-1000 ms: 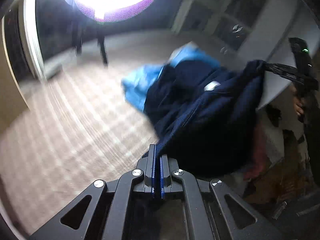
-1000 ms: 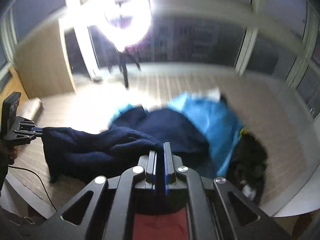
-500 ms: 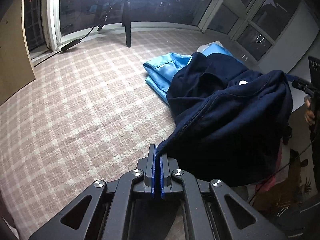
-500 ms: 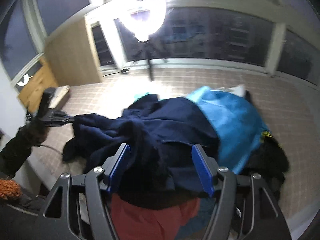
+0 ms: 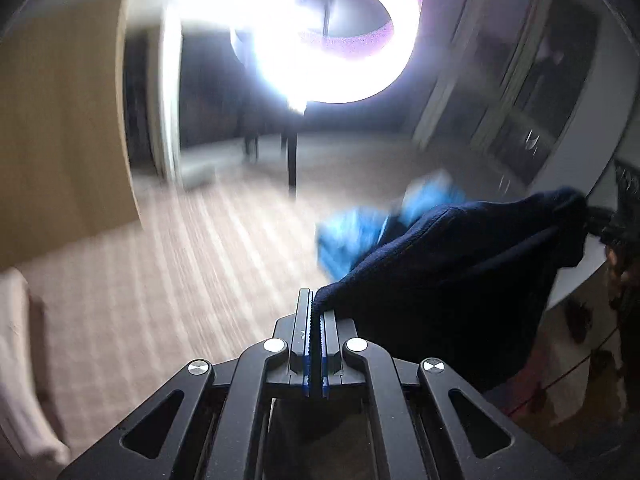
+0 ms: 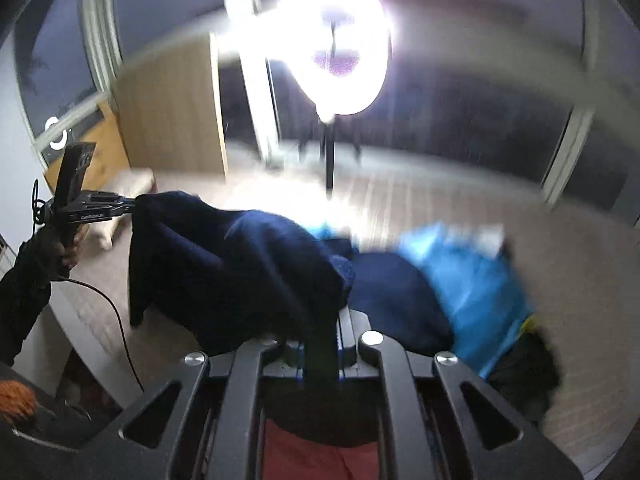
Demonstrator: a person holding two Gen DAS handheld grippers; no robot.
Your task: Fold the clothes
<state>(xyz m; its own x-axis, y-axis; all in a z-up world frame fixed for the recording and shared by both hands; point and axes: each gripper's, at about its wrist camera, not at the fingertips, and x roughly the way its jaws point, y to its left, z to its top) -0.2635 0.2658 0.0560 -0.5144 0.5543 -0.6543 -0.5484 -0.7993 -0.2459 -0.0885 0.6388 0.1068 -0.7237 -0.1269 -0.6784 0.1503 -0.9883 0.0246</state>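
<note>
A navy garment (image 5: pixel 460 272) hangs stretched between my two grippers above the checked surface (image 5: pixel 160 280). My left gripper (image 5: pixel 314 308) is shut on one edge of it; the right wrist view shows that gripper (image 6: pixel 132 202) at the far left, held by a hand (image 6: pixel 68 252). My right gripper (image 6: pixel 324 332) has its jaws closing, with a fold of the navy garment (image 6: pixel 240 272) pinched between them. The left wrist view catches that gripper (image 5: pixel 596 216) at the garment's far corner. A bright blue garment (image 6: pixel 472 280) lies behind, also blurred in the left wrist view (image 5: pixel 348 236).
A ring light (image 6: pixel 336 40) on a stand glares from the far side. More navy cloth (image 6: pixel 392 292) and a black garment (image 6: pixel 528 368) lie beside the blue one. Red cloth (image 6: pixel 320 452) shows under my right gripper. A wooden panel (image 5: pixel 60 120) stands at left.
My right gripper opened wide over the navy garment half a second ago and has closed on it again. Both grippers have risen, lifting the garment off the pile; both views have tilted up.
</note>
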